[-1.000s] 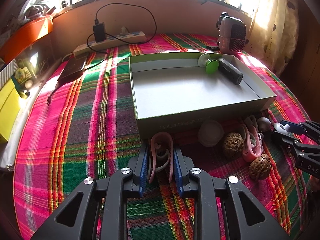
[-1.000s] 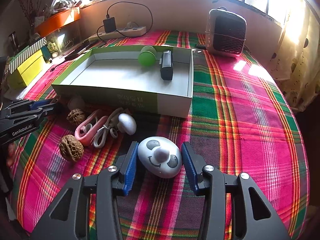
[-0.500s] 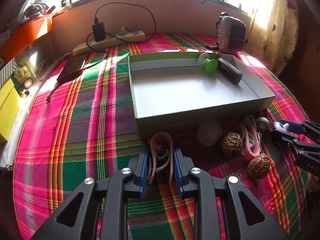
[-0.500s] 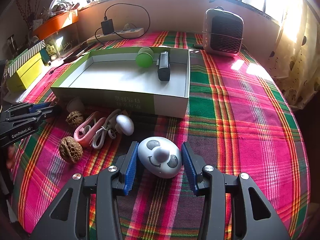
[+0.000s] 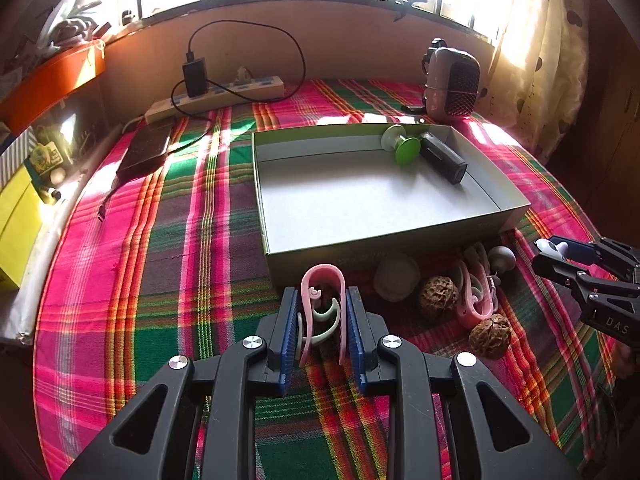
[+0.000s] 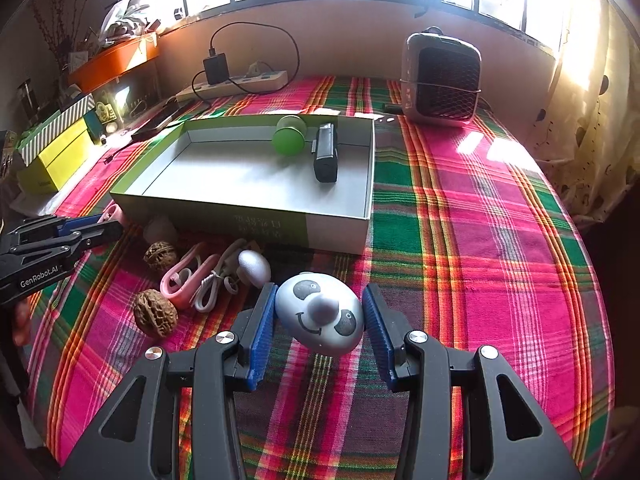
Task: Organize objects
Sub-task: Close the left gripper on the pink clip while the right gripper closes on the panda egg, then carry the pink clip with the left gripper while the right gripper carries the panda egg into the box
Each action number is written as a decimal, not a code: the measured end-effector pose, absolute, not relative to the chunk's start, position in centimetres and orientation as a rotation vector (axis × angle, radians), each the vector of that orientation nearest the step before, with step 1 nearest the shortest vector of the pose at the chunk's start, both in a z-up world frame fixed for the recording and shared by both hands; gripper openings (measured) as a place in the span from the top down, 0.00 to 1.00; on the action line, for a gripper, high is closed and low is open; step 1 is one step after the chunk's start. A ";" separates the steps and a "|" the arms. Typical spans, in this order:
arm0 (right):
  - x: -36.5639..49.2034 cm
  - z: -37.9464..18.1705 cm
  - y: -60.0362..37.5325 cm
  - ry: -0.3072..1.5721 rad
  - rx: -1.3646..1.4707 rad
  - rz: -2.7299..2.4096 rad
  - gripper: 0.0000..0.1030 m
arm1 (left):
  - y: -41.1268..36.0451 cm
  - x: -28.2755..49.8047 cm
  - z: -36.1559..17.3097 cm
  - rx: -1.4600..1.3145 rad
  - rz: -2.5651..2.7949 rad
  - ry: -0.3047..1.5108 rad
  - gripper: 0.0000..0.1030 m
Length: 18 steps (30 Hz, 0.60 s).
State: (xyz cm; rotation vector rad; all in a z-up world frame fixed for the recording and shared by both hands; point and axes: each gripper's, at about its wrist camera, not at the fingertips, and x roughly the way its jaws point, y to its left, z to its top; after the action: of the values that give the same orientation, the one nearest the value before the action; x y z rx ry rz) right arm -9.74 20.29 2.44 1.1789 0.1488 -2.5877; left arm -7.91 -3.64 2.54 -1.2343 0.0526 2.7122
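Nearest to us, our left gripper (image 5: 322,322) has its blue pads pressed in on a pink clip (image 5: 322,304); the clip's lower ends run down behind the pads, and a pale green curl inside it is only partly visible. Our right gripper (image 6: 319,322) pinches a white face-painted egg toy (image 6: 320,314) from both sides, with its underside hidden against the plaid cloth (image 6: 480,280).

Between the two grippers lies the loose pile: two walnuts (image 6: 155,313), a second pink clip (image 6: 182,282), a tangled white cord (image 6: 212,284) and a small white mushroom-shaped piece (image 6: 255,266). A pale round thing (image 5: 397,282) sits tight against the box wall; we cannot make out what it is.

Beyond them stands the open green-edged box (image 6: 340,228), whose near wall hides the strip of floor just behind it. A green-capped piece (image 6: 289,140) and a black oblong item (image 6: 326,158) lie in its far corner, leaving most of the floor bare. To the right of the box the cloth runs open to the bed's edge.

Farthest off, a small heater (image 6: 442,80) and a power strip (image 6: 236,84) sit by the wall under glaring windows.
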 end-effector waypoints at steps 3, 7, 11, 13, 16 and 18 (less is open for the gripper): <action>-9.9 3.1 20.1 0.150 1.154 -2.590 0.57 | -3.6 -7.9 3.3 -1.208 2.713 0.054 0.80; -10.6 4.0 19.6 0.157 1.128 -2.590 0.57 | -3.5 -8.5 4.1 -1.188 2.717 0.052 0.80; -11.5 5.0 18.8 0.165 1.092 -2.577 0.57 | -3.5 -9.5 4.7 -1.173 2.713 0.050 0.80; -12.2 5.4 18.4 0.163 1.077 -2.575 0.57 | -3.4 -10.0 4.8 -1.171 2.711 0.050 0.80; -13.3 5.9 17.9 0.159 1.069 -2.564 0.57 | -3.2 -10.8 4.8 -1.179 2.705 0.059 0.80; -14.1 6.1 17.4 0.173 1.059 -2.558 0.57 | -2.9 -11.4 4.7 -1.179 2.700 0.067 0.80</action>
State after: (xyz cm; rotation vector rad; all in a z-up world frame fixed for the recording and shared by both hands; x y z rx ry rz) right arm -14.05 17.43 6.11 1.0591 0.1726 -2.5585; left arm -11.39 -2.94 4.71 -1.1790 0.0671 2.6995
